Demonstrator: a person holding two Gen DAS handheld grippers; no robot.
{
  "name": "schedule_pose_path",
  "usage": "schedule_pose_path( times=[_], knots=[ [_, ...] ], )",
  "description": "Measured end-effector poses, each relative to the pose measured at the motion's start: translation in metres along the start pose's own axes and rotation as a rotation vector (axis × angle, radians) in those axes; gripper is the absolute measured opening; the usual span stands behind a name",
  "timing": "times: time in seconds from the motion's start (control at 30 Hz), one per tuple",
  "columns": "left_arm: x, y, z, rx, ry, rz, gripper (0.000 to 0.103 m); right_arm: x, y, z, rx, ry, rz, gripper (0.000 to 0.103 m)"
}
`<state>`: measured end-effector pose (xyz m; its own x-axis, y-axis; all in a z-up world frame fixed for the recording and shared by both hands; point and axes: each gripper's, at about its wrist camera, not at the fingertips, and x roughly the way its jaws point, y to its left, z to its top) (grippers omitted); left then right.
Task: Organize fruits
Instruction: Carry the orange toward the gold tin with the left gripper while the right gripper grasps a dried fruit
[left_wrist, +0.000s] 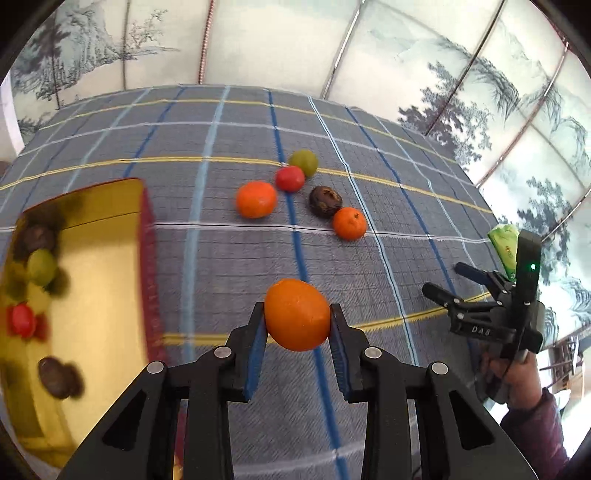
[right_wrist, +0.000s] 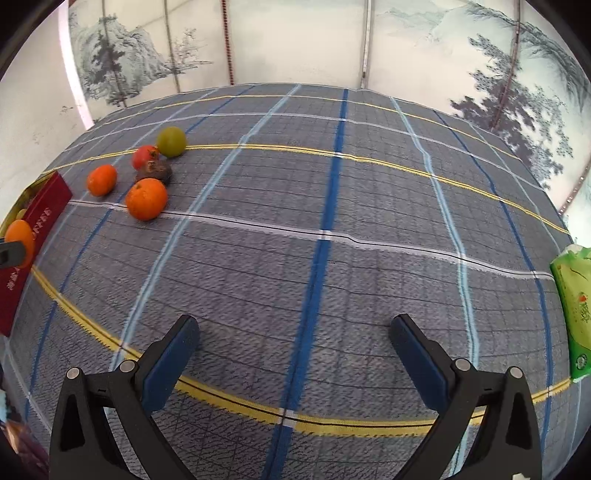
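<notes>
My left gripper (left_wrist: 297, 314) is shut on an orange (left_wrist: 296, 319) and holds it above the checked cloth, right of a gold-lined red box (left_wrist: 110, 266). The box holds two dark fruits, a green one and a red one. On the cloth beyond lie two oranges (left_wrist: 256, 199) (left_wrist: 349, 223), a red fruit (left_wrist: 290, 178), a green fruit (left_wrist: 304, 161) and a dark fruit (left_wrist: 325, 201). My right gripper (right_wrist: 295, 332) is open and empty over bare cloth; it also shows in the left wrist view (left_wrist: 443, 280). The held orange shows at the far left in the right wrist view (right_wrist: 20, 236).
A green tissue pack (right_wrist: 572, 314) lies at the cloth's right edge. The loose fruit cluster shows far left in the right wrist view (right_wrist: 147, 177). Painted screen panels stand behind the table. The red box side (right_wrist: 33, 236) is at the left edge.
</notes>
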<state>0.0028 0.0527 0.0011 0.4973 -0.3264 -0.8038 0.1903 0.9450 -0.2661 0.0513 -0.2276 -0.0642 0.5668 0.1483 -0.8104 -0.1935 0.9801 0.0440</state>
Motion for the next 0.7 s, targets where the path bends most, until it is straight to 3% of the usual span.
schedule_pose_path(
  times=[0.03, 0.1, 0.17, 0.3, 0.47, 0.7],
  knots=[
    [-0.005, 0.002, -0.001, 0.000, -0.008, 0.006, 0.033, -0.002, 0.001, 0.000, 0.003, -0.010, 0.024, 0.100],
    [-0.016, 0.009, -0.005, -0.002, -0.025, 0.020, 0.033, -0.005, 0.008, 0.005, 0.003, -0.029, 0.084, 0.086],
    [-0.025, 0.015, -0.007, -0.005, -0.038, 0.034, 0.033, -0.006, 0.019, 0.014, -0.009, -0.044, 0.145, 0.083],
    [-0.038, 0.027, -0.013, -0.019, -0.054, 0.050, 0.033, -0.001, 0.047, 0.042, -0.067, -0.064, 0.228, 0.066],
    [-0.050, 0.043, -0.019, -0.039, -0.068, 0.072, 0.033, 0.019, 0.078, 0.078, -0.148, -0.035, 0.263, 0.061],
    [-0.062, 0.058, -0.021, -0.056, -0.091, 0.089, 0.033, 0.040, 0.094, 0.101, -0.166, -0.004, 0.265, 0.061]
  ],
)
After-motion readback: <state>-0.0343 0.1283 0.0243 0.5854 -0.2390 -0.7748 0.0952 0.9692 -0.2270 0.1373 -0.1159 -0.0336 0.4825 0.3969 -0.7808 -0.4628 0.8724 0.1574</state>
